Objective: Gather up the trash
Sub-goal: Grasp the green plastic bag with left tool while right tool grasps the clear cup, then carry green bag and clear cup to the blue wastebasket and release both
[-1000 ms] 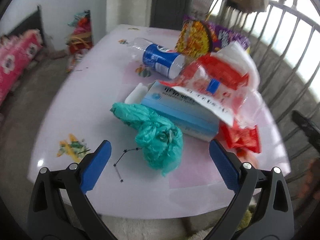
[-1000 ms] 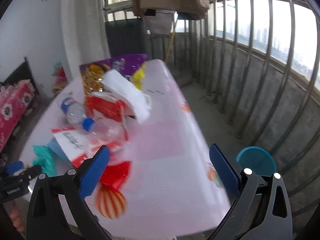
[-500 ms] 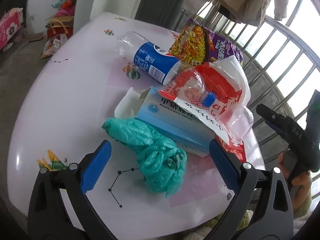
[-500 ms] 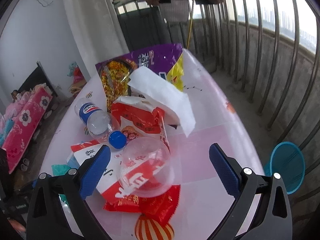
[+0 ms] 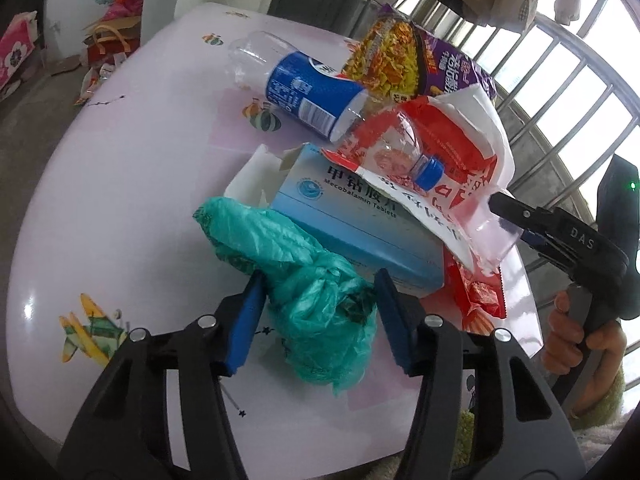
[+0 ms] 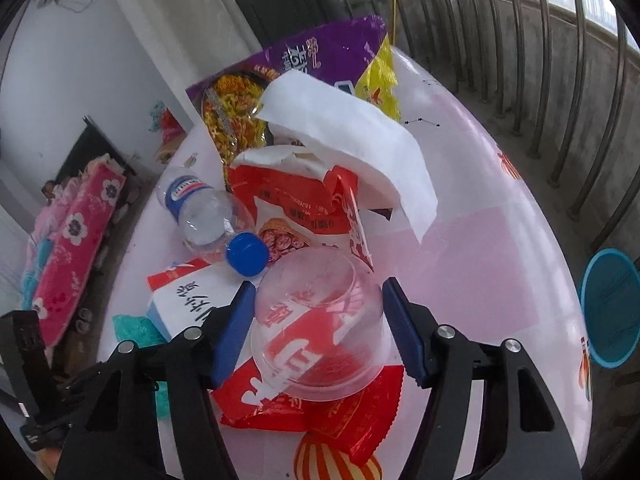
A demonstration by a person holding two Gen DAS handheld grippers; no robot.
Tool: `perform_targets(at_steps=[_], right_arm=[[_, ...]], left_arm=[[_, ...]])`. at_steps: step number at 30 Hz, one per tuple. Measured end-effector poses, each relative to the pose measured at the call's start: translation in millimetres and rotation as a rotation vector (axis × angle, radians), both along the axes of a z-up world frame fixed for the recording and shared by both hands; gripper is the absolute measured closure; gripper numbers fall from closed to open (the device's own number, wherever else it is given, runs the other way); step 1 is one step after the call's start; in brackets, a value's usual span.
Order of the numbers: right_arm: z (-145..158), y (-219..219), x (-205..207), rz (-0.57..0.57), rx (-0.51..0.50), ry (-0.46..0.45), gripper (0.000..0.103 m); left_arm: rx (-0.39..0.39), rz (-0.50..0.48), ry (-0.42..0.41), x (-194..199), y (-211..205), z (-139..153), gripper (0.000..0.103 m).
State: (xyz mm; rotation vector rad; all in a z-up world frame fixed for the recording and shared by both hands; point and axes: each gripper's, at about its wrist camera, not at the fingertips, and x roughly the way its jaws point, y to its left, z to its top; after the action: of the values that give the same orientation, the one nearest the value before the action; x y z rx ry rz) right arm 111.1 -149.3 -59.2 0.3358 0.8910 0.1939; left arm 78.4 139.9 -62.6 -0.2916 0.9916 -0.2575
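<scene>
Left wrist: green bag (image 5: 320,300) between half-closed fingers (image 5: 244,328); right fingers (image 6: 236,332) flank cup (image 6: 320,324)

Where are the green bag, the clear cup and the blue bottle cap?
green bag (image 5: 320,300), left wrist view, crumpled middle between the tongs.
clear cup (image 6: 320,320), right wrist view, side wall.
blue bottle cap (image 6: 247,254), right wrist view, flat top.

Two bottles (image 5: 308,88) (image 6: 208,220), one box (image 5: 360,224).

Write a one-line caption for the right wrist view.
Right gripper straddles a clear plastic cup lying atop red wrappers.
</scene>
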Motion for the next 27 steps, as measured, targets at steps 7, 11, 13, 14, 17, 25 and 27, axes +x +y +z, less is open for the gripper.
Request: perform_targets(at_steps=[7, 11, 13, 14, 17, 25, 27], right_arm=[[20, -22, -29, -0.007, 0.074, -0.059, 0.040], [34, -49, -48, -0.040, 0.131, -0.109, 0.040], [44, -73, -63, -0.090, 0.136, -0.158, 0.040], [48, -84, -69, -0.117, 0.134, -0.179, 0.040], [61, -133, -93, -0.250, 0.122, -0.247, 0.040], [24, -288, -133, -0.733, 0.263, -0.216, 0.040], [-4, -330, -139, -0.846, 0.346, -0.173, 0.040]], left_arm=[[0.018, 0.014, -0.058, -27, 7, 28, 0.053], [0.010, -0.026, -0.133, -42, -4, 55, 0.053], [-0.002, -0.076, -0.185, -44, -18, 73, 0.053], [-0.014, -0.118, -0.216, -43, -30, 83, 0.053], [-0.058, -0.237, -0.267, -29, -72, 106, 0.053], [-0.196, -0.603, -0.116, 62, -264, 111, 0.053], [-0.203, -0.683, -0.042, 81, -322, 98, 0.053]])
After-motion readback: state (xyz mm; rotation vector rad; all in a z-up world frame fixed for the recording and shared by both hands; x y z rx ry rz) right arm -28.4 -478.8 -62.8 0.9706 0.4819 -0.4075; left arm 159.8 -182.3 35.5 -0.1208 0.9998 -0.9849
